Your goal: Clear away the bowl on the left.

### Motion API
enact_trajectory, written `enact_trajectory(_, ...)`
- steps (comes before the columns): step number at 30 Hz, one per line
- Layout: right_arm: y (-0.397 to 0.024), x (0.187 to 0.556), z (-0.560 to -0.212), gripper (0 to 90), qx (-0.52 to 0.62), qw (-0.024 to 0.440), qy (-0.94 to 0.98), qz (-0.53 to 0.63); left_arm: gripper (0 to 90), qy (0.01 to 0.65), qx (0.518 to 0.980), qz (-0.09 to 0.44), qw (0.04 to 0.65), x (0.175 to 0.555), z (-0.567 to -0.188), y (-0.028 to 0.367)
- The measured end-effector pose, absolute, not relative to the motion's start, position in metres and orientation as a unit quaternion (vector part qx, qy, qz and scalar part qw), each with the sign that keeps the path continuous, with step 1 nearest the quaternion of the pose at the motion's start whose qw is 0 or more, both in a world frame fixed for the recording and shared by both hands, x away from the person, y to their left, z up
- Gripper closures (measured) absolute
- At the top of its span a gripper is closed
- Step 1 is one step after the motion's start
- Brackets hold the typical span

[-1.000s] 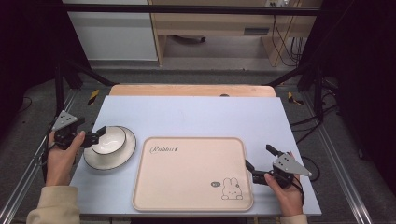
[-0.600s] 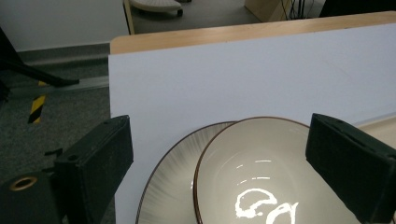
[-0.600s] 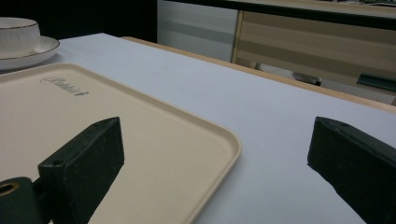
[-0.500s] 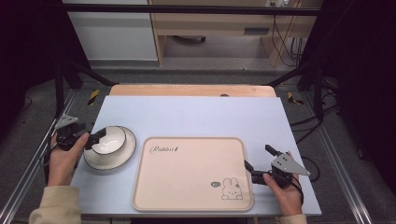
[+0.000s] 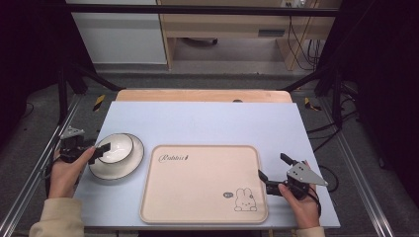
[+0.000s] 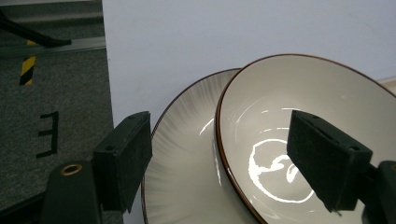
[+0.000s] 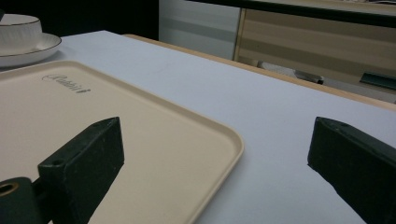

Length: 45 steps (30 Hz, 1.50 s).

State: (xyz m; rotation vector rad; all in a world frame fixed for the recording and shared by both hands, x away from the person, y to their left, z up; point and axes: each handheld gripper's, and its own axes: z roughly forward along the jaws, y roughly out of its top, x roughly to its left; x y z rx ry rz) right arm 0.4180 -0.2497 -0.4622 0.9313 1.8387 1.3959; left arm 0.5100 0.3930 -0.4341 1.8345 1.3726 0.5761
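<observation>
Left gripper (image 6: 219,163) astride the near rim of the bowl (image 6: 303,140), jaws just closing, not yet pinching; bowl resting on a plate (image 5: 129,163) beside the tray (image 5: 202,182). Right gripper (image 7: 219,163) spread wide over the tray corner, gripping nothing.

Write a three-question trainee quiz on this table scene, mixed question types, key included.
1. True or false: the white brown-rimmed ceramic bowl sits on the beige rectangular plastic tray.
2. Which tool straddles the bowl's rim: A left tool, B right tool?
3. Fill in: the bowl rests on a white ribbed ___.
Key: 1 false; it stands left of the tray. 2 A; its jaws have just been closing, not yet gripping. 3 plate.
</observation>
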Motion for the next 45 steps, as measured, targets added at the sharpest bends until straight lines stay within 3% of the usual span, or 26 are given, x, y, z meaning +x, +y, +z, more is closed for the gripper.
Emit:
enact_trajectory(14,-0.248,0.418,-0.463,3.7,0.352,0.317,0.704,0.529,18.1,0.551,0.721,0.205,0.367,0.512,-0.439,0.389)
enact_trajectory(32,-0.248,0.418,-0.464,3.6,0.351,0.314,0.707,0.527,50.6,0.567,0.727,0.192,0.338,0.512,-0.442,0.386)
enact_trajectory(45,-0.247,0.419,-0.464,3.6,0.351,0.313,0.709,0.526,65.3,0.563,0.733,0.203,0.322,0.513,-0.441,0.378)
